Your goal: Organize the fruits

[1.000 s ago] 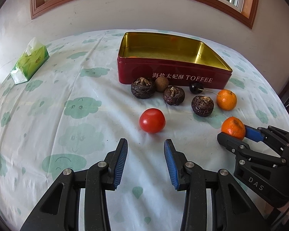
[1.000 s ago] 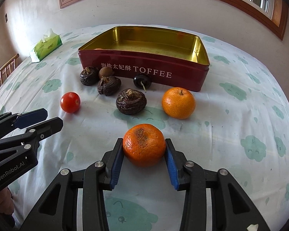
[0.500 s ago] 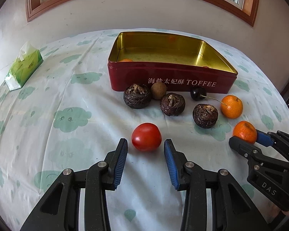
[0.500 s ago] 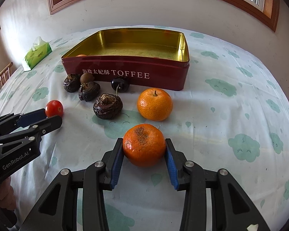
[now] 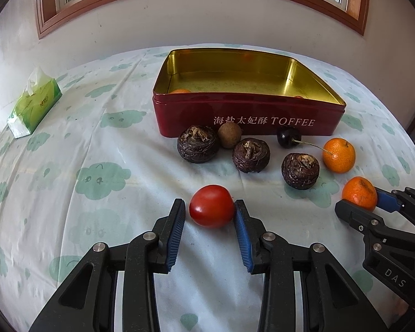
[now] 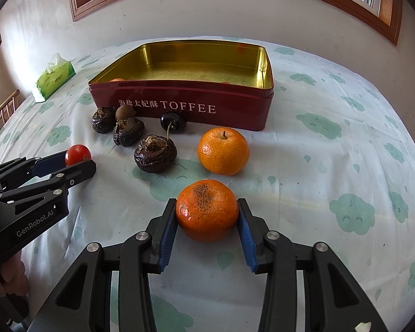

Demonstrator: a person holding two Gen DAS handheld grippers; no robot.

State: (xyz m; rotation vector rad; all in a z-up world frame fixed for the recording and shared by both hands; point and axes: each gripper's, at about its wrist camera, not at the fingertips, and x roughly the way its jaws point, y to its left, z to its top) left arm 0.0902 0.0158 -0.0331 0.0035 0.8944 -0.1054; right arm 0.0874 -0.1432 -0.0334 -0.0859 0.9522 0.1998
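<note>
A red tomato (image 5: 211, 206) lies on the cloud-print cloth between the fingers of my left gripper (image 5: 209, 207). The jaws are closing: the right pad touches it, and a thin gap shows at the left pad. My right gripper (image 6: 207, 207) is shut on a blotched mandarin (image 6: 206, 210), both pads pressing its sides. In the left wrist view that mandarin (image 5: 358, 193) and right gripper (image 5: 359, 203) sit at the right. The red toffee tin (image 5: 249, 116) stands open behind, with bits of orange fruit showing inside.
Before the tin lie three dark water chestnuts (image 5: 250, 155), a brown longan (image 5: 229, 135), a dark cherry (image 5: 287, 137) and a second mandarin (image 6: 223, 150). A green tissue pack (image 5: 34, 102) sits far left. A hand (image 6: 11, 279) holds the left gripper.
My left gripper has moved forward until the tomato sits between its fingers, and its jaws have narrowed. The right gripper still holds the mandarin.
</note>
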